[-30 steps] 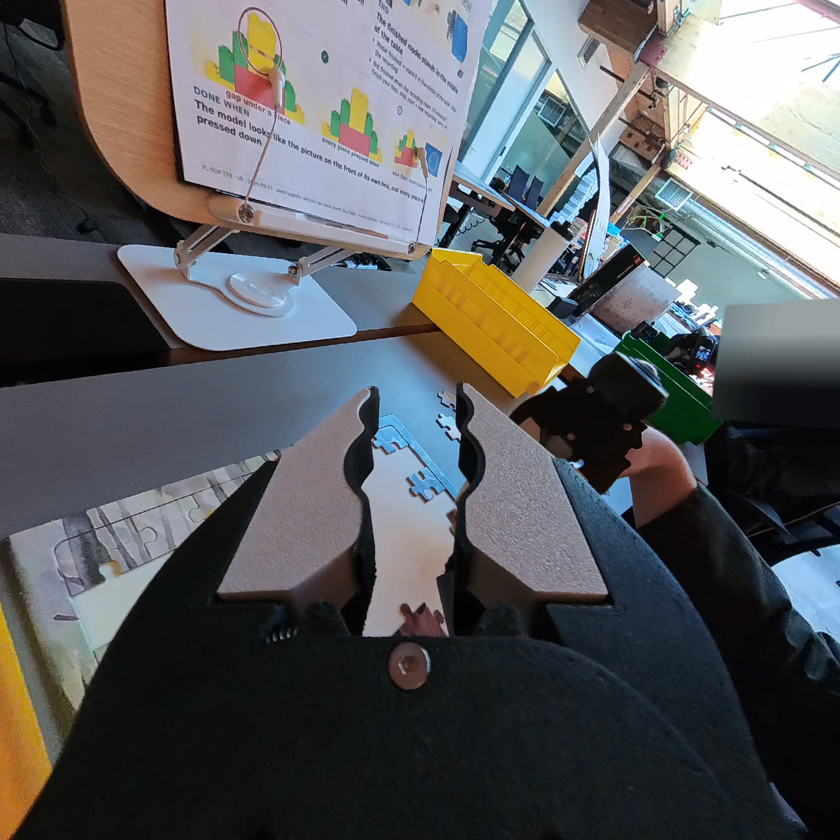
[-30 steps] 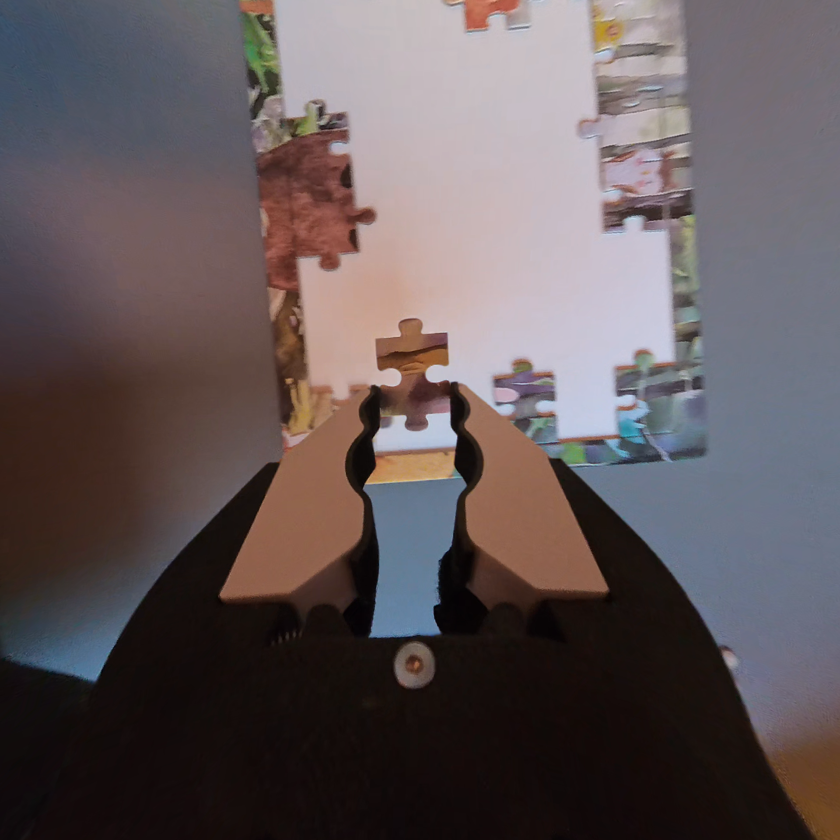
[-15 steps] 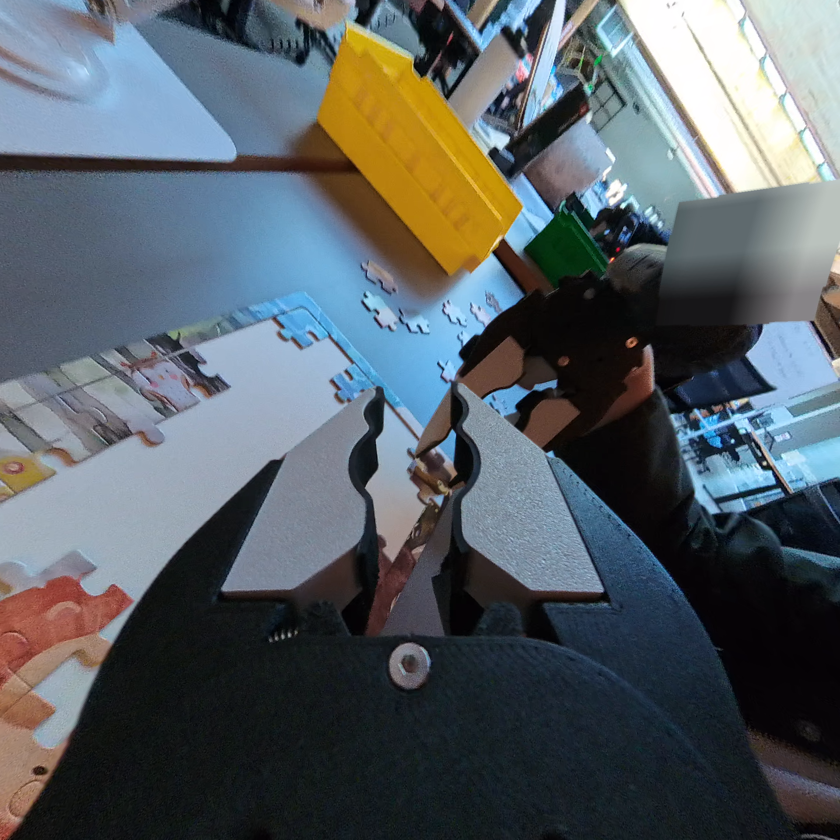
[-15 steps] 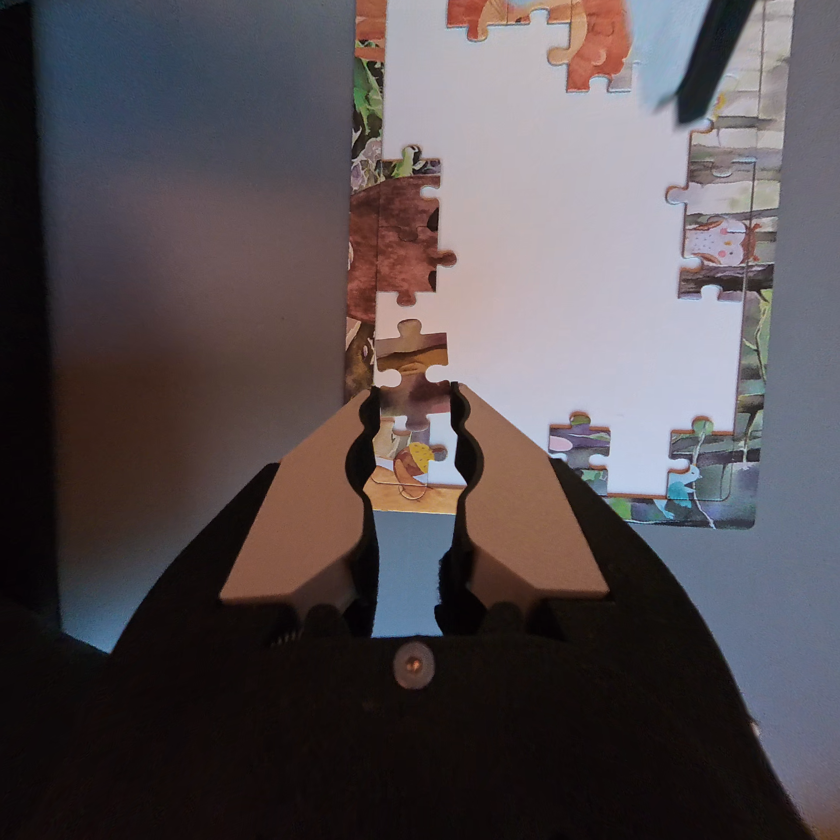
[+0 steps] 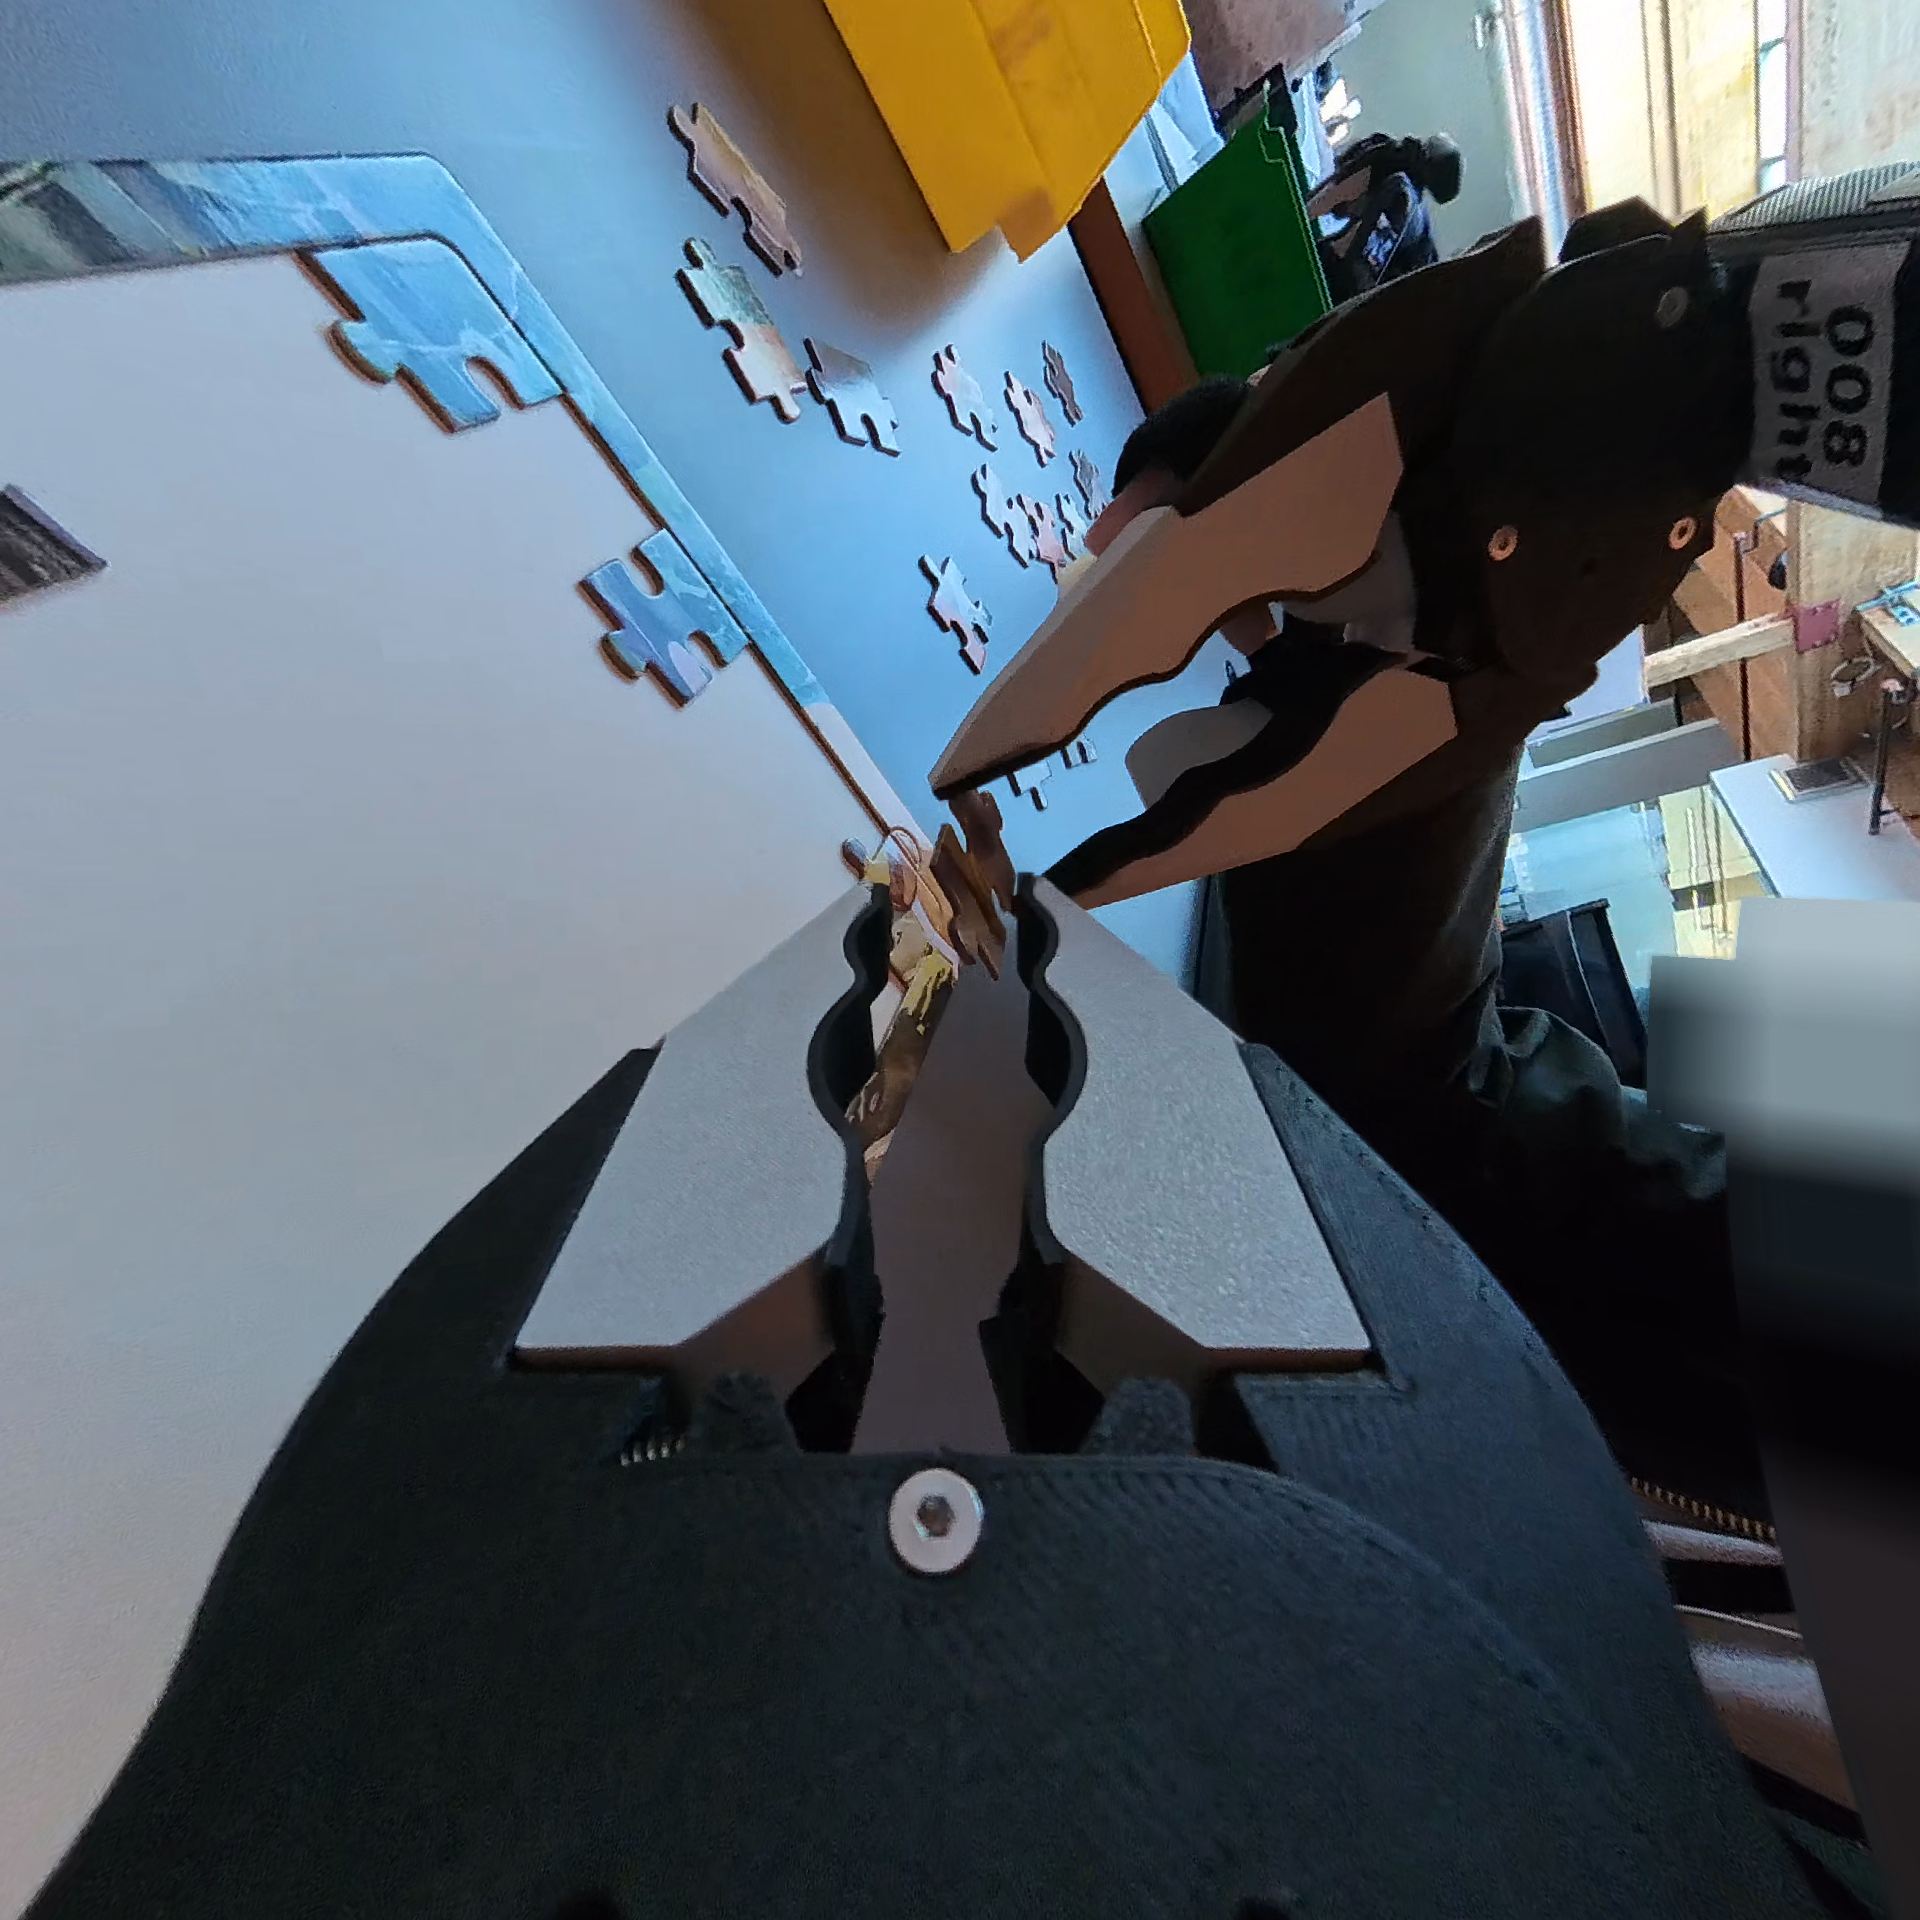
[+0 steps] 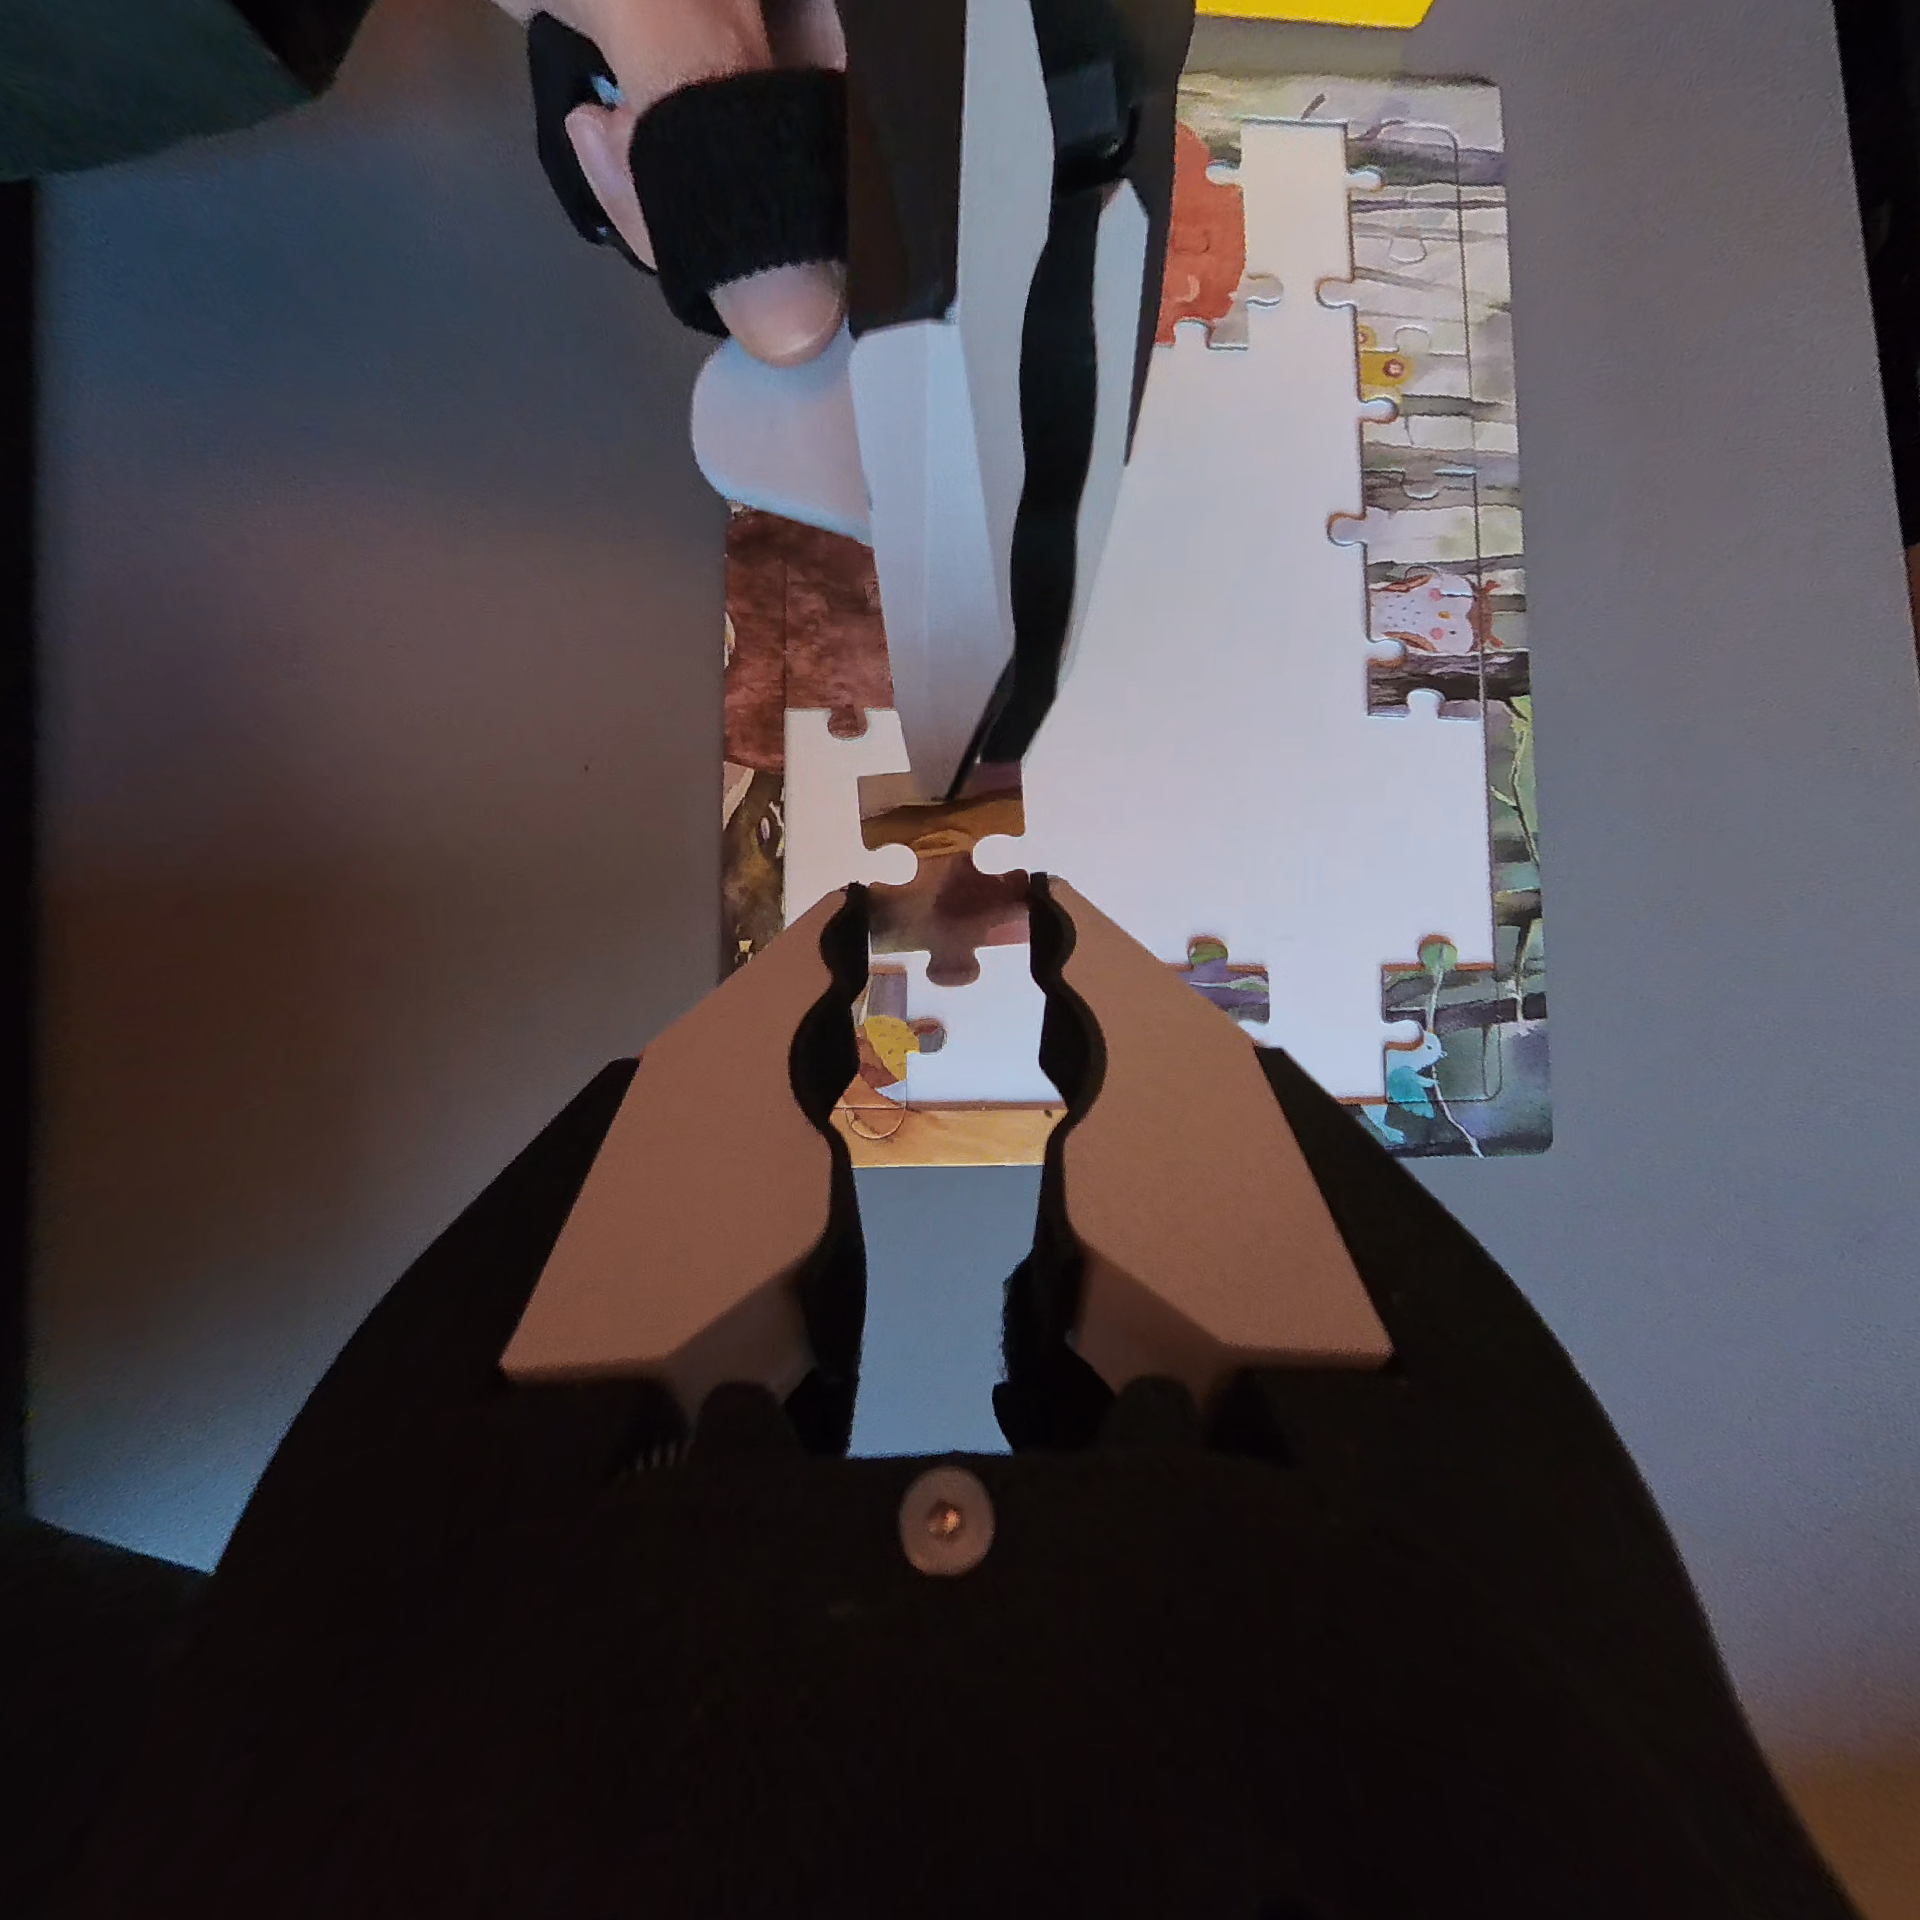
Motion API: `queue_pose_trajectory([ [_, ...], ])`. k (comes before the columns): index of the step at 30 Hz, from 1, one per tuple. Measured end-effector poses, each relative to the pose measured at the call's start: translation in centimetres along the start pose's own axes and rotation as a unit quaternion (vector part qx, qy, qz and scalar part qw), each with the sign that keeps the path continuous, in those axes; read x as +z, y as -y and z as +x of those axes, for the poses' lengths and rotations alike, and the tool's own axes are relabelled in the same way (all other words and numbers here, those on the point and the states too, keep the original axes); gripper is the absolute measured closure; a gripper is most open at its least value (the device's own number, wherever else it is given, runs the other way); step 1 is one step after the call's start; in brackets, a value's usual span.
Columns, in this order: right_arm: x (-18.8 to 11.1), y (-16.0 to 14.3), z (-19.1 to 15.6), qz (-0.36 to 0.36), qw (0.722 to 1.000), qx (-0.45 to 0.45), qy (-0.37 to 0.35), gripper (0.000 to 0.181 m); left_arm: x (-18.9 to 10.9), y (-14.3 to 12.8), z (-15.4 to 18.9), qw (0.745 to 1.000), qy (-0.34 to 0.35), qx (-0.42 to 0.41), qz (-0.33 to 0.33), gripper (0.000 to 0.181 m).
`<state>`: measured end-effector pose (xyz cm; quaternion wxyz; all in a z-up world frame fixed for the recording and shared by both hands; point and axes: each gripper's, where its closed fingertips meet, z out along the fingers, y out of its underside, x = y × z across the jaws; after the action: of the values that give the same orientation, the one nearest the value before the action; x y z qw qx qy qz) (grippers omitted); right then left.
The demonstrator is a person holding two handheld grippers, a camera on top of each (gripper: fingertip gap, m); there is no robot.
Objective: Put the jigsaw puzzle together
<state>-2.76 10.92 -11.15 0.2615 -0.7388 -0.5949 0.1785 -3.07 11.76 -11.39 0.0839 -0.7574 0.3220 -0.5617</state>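
Between both claws' tips, puzzle piece.

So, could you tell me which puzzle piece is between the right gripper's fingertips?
It is the brown-and-gold piece near the tray's left border, inside the right gripper. The other pieces lie fitted along the borders or loose on the table.

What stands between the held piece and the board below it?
Nothing visible: the board beneath the piece is bare. The left gripper only touches the piece's far end, from above.
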Motion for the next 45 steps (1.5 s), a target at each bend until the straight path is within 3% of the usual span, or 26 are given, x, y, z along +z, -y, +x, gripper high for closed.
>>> queue_pose_trajectory([
  [3,0.0,0.1,0.0,0.006,1.000,0.002,0.004,0.150,0.3,-0.2,0.5,1.000,-0.029,-0.009,-0.005,0.180],
  [5,-0.3,-0.4,0.5,0.004,1.000,0.027,-0.006,0.148,0.5,-0.6,0.3,0.999,-0.029,-0.009,-0.017,0.181],
  [10,-2.3,-5.4,1.5,-0.047,0.991,0.121,-0.024,0.149,0.6,-2.0,-0.9,0.998,0.000,-0.013,-0.054,0.181],
  [14,-3.2,-4.6,2.3,-0.008,0.992,0.120,-0.041,0.151,1.4,-3.4,-1.7,0.995,0.012,-0.042,-0.087,0.181],
  [28,-2.2,-4.9,2.1,-0.032,0.993,0.111,-0.030,0.152,2.5,-4.0,-1.9,0.992,-0.002,-0.079,-0.097,0.181],
  [32,-2.0,-3.8,1.4,-0.011,0.994,0.104,-0.009,0.152,2.2,-3.8,-1.4,0.993,-0.008,-0.076,-0.092,0.181],
  [36,-2.2,0.4,-0.3,0.050,0.995,0.077,0.034,0.140,0.8,-0.9,-0.5,0.997,-0.025,-0.067,-0.014,0.181],
  [39,-1.4,1.3,0.0,0.013,1.000,0.022,-0.008,0.136,-0.3,0.8,0.8,0.994,-0.072,-0.081,0.035,0.181],
  [45,-0.8,1.5,1.2,-0.024,0.997,-0.022,-0.066,0.140,-0.7,1.0,1.4,0.991,-0.096,-0.089,0.042,0.181],
])
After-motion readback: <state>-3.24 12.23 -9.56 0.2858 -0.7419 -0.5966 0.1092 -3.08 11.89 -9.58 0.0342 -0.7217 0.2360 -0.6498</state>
